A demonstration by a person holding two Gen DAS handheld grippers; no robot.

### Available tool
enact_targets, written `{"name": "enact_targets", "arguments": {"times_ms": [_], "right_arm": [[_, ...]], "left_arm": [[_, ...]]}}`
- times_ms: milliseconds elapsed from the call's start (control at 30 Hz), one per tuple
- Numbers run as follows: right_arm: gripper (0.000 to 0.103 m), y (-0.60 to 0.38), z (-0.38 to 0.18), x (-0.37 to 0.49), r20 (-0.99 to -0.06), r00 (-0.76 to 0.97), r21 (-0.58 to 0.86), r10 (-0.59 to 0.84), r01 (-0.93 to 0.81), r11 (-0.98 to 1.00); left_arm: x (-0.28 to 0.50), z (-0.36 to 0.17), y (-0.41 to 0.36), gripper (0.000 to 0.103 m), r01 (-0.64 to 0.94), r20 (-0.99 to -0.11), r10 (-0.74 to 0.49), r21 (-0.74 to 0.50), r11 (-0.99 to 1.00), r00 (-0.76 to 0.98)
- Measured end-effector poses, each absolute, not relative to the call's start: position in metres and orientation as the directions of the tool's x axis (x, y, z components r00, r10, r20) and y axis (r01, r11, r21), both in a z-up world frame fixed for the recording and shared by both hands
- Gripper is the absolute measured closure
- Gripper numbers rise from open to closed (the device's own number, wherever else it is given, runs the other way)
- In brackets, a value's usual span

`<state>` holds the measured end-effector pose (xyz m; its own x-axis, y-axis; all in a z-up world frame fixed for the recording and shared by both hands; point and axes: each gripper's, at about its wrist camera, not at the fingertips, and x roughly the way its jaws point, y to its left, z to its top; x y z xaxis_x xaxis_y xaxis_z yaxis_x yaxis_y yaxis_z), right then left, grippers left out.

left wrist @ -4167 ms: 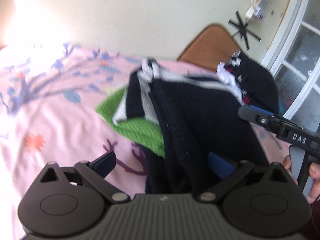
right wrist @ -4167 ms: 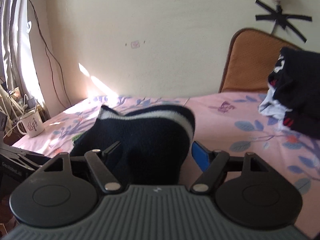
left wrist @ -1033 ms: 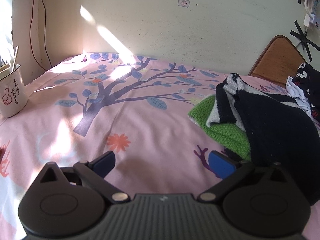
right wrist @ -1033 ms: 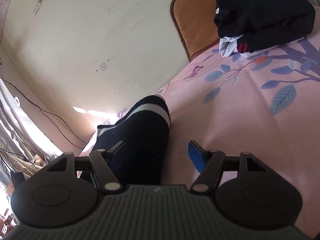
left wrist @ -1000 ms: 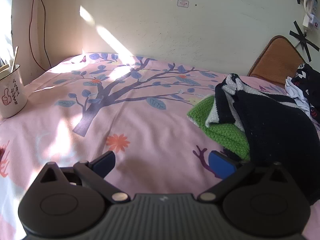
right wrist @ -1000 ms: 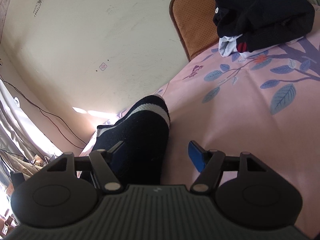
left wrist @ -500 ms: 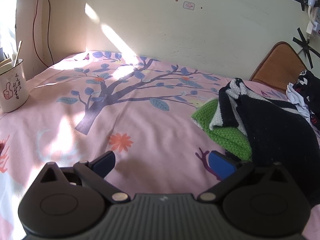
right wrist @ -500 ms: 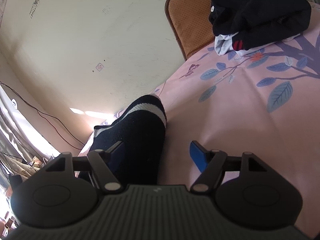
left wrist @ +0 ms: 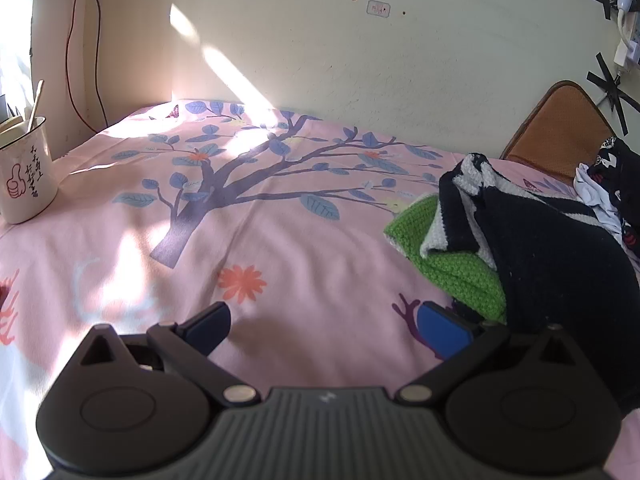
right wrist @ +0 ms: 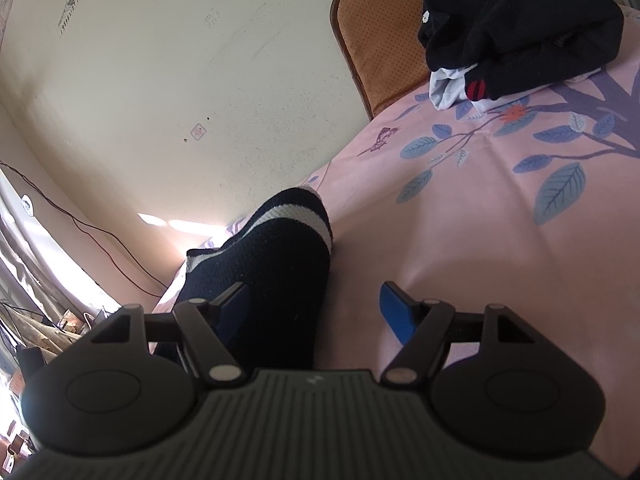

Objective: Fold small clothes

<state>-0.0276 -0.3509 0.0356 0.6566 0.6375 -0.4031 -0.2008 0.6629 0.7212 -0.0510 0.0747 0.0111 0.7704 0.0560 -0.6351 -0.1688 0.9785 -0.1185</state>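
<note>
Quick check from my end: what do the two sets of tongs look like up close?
Both are alike. The left tongs and right tongs have a matte black ribbed body, two round black discs, angled black arms with silver rivets, and blue pads. A small pale mark sits mid-body. No cables or sleeves show.

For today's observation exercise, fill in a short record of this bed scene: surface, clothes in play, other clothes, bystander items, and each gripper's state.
surface: pink bedsheet with a tree print
clothes in play: black knit with white stripes lying over a green knit
other clothes: dark pile by the brown cushion
bystander items: white mug at the sheet's edge
left gripper: open, nothing between the fingers
right gripper: open, the black knit between the fingers, not clamped
</note>
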Motion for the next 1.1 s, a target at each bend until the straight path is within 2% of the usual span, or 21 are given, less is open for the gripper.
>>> {"name": "enact_targets", "arguments": {"times_ms": [1100], "right_arm": [[0.028,-0.3523,0.0348,-0.0279,-0.393,0.655,0.731,0.645,-0.204,0.651]], "left_arm": [[-0.0502,0.0099,0.0755,0.0,-0.166,-0.643,0.053,-0.117,0.979,0.764]]}}
